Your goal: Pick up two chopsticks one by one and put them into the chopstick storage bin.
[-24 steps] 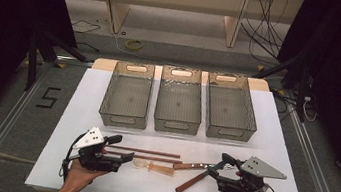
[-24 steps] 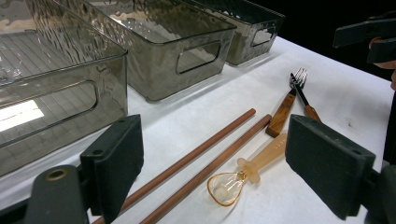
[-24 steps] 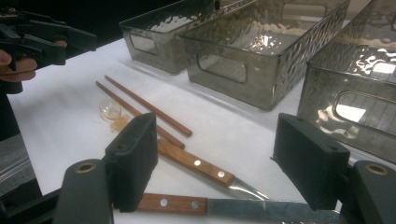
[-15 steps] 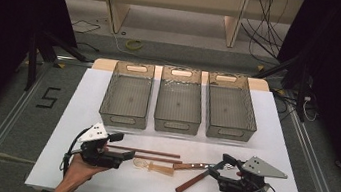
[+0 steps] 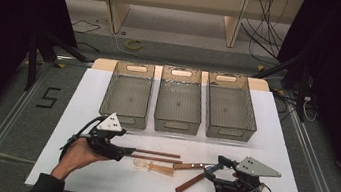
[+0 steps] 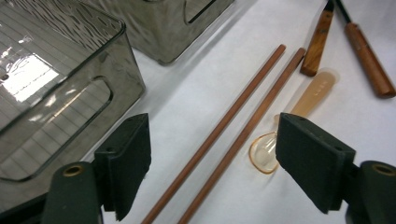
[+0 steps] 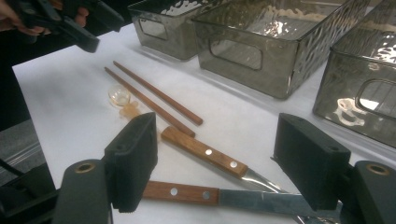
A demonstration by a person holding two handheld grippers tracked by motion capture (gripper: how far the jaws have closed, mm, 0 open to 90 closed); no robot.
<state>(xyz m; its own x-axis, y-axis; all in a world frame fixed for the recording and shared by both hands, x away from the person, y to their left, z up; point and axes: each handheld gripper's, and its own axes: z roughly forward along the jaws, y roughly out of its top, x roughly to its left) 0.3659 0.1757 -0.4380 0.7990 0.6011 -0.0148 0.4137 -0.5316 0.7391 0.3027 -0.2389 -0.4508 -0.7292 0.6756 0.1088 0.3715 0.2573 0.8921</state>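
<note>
High view shows my left gripper (image 5: 123, 151) hovering at the near ends of two slim brown wooden chopsticks (image 5: 155, 155), which lie side by side on the white bench (image 5: 81, 108), and my right gripper (image 5: 212, 170) low over the blade ends of two wooden-handled knives (image 5: 192, 166). Both sets of jaws are spread wide, pinching nothing. In the left gripper view the chopsticks (image 6: 229, 126) run up between my open jaws, with a small translucent amber plastic spoon (image 6: 299, 121) just beside them and partly tucked behind one jaw. I judge I have lined up this way so that closing would catch the sticks across their width. In the right gripper view the knives (image 7: 205, 154) lie crossed between my jaws, blades toward me, handles pointing away, so I would be gripping near the metal. Three smoky clear plastic bins (image 5: 179, 100) stand in a row at the far side of the bench, all looking empty, which suggests they wait for sorted cutlery. One jaw covers part of the nearer knife's handle, and its blade tip is cut off at the bottom edge. The spoon's bowl is faint against the white surface in the high view, and I cannot tell whether it touches the nearer chopstick.
</note>
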